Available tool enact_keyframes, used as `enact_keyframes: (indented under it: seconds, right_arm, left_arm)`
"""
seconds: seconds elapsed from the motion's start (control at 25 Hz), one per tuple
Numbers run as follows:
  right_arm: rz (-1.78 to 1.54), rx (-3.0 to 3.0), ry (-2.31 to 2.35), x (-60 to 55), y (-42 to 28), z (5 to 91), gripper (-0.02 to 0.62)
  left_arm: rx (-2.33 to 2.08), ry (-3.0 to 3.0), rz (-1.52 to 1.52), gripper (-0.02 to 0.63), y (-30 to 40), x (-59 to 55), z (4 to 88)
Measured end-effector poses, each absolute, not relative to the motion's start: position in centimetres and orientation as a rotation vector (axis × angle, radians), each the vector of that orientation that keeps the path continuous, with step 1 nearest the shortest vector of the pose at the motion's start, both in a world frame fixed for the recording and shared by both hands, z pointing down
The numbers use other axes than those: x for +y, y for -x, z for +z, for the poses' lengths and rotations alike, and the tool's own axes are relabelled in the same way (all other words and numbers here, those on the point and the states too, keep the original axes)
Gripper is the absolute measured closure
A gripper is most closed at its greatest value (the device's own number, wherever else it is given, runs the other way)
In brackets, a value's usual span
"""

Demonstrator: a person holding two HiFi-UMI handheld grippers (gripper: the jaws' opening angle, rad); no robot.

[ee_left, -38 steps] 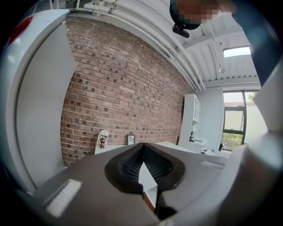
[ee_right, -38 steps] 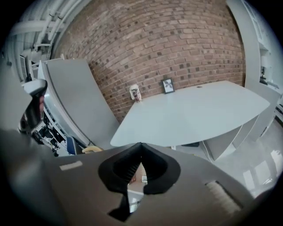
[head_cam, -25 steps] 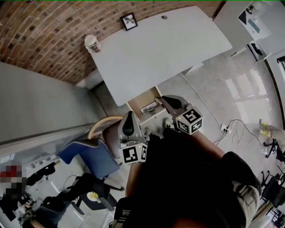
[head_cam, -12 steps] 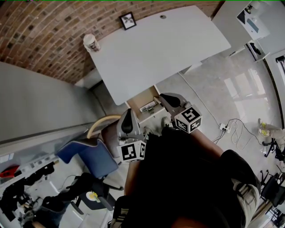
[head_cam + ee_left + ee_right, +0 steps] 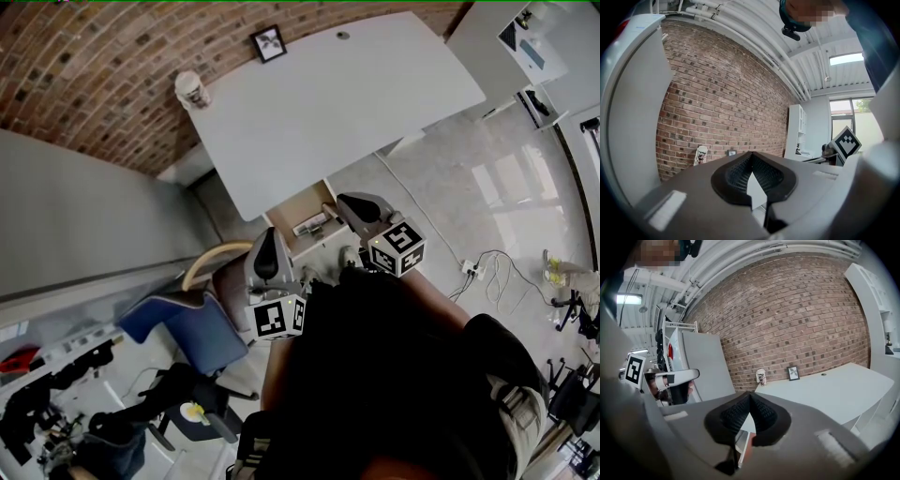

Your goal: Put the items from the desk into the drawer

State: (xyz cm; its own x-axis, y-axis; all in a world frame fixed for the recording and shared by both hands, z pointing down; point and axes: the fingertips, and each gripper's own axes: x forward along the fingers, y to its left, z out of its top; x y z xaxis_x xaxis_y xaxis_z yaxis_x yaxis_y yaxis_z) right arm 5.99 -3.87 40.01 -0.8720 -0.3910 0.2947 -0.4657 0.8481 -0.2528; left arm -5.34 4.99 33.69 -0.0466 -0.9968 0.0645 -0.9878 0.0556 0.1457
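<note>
A paper cup (image 5: 192, 91) and a small framed picture (image 5: 269, 44) stand at the far edge of the white desk (image 5: 356, 103), by the brick wall. Under the desk's near edge a wooden drawer (image 5: 302, 204) stands open with a pale item (image 5: 314, 226) lying in it. My left gripper (image 5: 269, 238) hovers shut and empty just left of the drawer. My right gripper (image 5: 347, 203) is at the drawer's right side, also shut with nothing in it. The left gripper view shows the left gripper (image 5: 751, 158), the cup (image 5: 700, 155) and the picture (image 5: 731, 153). The right gripper view shows the right gripper (image 5: 750, 397), the cup (image 5: 761, 377) and the picture (image 5: 792, 373).
A blue chair (image 5: 187, 328) stands at the lower left, beside a grey partition (image 5: 84, 225). Cables (image 5: 487, 267) lie on the shiny floor to the right. A white cabinet (image 5: 525, 47) stands at the top right.
</note>
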Motion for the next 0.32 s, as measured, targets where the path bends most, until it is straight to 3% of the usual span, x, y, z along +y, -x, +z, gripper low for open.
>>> enact_keyframes:
  seconds: [0.32]
  right_arm:
    - [0.468,-2.791,-0.659,-3.85,-6.60,40.16,0.594]
  left_arm:
    - [-2.168,-2.064,-0.092,0.589,4.70,5.09,33.77]
